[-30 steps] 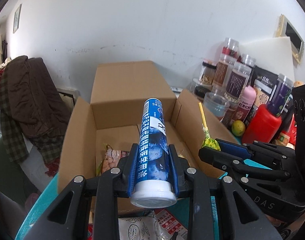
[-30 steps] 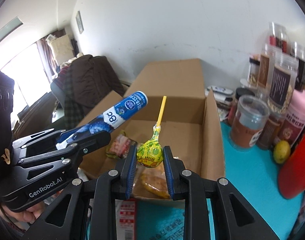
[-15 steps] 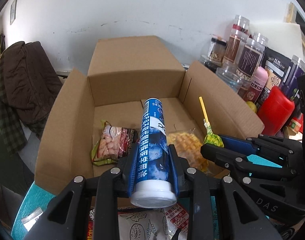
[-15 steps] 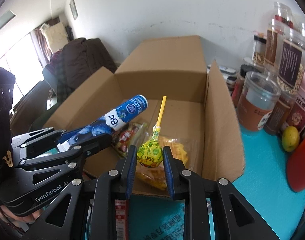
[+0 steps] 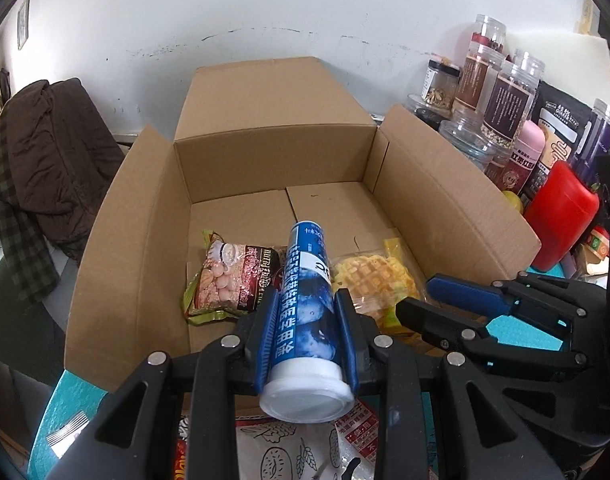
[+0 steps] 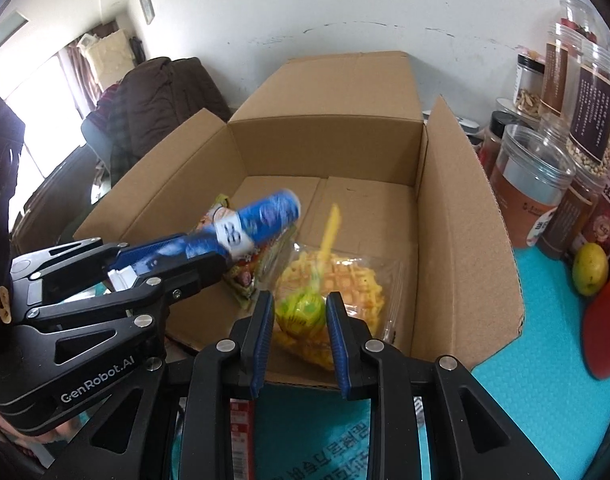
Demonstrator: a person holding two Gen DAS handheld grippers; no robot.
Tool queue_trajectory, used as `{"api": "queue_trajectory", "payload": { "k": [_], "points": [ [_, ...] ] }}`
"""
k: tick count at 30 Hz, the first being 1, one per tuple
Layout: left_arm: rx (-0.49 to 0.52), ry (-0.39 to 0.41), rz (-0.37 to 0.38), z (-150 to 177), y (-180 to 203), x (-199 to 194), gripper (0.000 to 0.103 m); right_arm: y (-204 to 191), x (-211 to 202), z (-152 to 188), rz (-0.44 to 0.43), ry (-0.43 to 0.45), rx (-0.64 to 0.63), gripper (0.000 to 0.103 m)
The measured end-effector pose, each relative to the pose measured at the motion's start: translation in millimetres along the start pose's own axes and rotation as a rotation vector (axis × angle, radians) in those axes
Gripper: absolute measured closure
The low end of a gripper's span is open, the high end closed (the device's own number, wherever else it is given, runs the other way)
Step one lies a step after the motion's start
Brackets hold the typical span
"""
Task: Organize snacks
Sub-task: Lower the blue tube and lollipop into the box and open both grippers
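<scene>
Left tongs (image 5: 307,334) pinched tight on a blue tube (image 5: 308,300), white cap toward the camera, far end tilted down over the open cardboard box (image 5: 457,216)

Right tongs (image 6: 299,320) just starting to spread, jaws opening, with a lollipop (image 6: 301,310) in a yellow-green wrapper between the blue pads; small gaps visible at both sides of the wrapper, yellow stick blurred and slanting up and away over the box floor

Seen from the left wrist view, right tongs (image 5: 429,300) just beside the left ones, above the near right corner of the box; lollipop not visible there

Inside the box, flat on the bottom: a bag of nuts (image 5: 233,280) at the left, a clear packet of waffle (image 5: 373,280) at the right, tube hanging above the gap between them; rest of the floor bare toward the far wall, flaps standing up on all sides

Under the tongs, at the near edge: more printed snack packets (image 5: 289,452) on a teal mat (image 6: 545,364)

Right of the box: a crowd of clear jars (image 6: 533,184), a pink bottle (image 5: 525,156), a red container (image 5: 561,216), a small lemon (image 6: 591,268) on the mat

Left of the box, well apart: a brown coat (image 5: 49,152) heaped on a chair, white wall (image 5: 265,12) behind
</scene>
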State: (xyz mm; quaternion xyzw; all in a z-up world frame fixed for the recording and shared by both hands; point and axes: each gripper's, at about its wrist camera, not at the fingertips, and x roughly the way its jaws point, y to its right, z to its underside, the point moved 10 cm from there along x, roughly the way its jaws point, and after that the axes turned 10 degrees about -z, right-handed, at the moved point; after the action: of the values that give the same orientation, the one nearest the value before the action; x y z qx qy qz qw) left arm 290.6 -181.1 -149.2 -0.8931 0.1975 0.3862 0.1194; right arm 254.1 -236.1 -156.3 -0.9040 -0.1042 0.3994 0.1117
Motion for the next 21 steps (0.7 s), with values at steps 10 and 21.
{"api": "queue_trajectory", "payload": {
  "k": [10,21],
  "points": [
    [-0.013,-0.012,-0.020,-1,-8,-7,0.075,2,-10,-3,0.031,0.013,0.010,0.064],
    [-0.027,0.063,-0.072,-18,-25,-42,0.075,-18,-44,-18,0.041,0.076,-0.017,0.064]
  ]
}}
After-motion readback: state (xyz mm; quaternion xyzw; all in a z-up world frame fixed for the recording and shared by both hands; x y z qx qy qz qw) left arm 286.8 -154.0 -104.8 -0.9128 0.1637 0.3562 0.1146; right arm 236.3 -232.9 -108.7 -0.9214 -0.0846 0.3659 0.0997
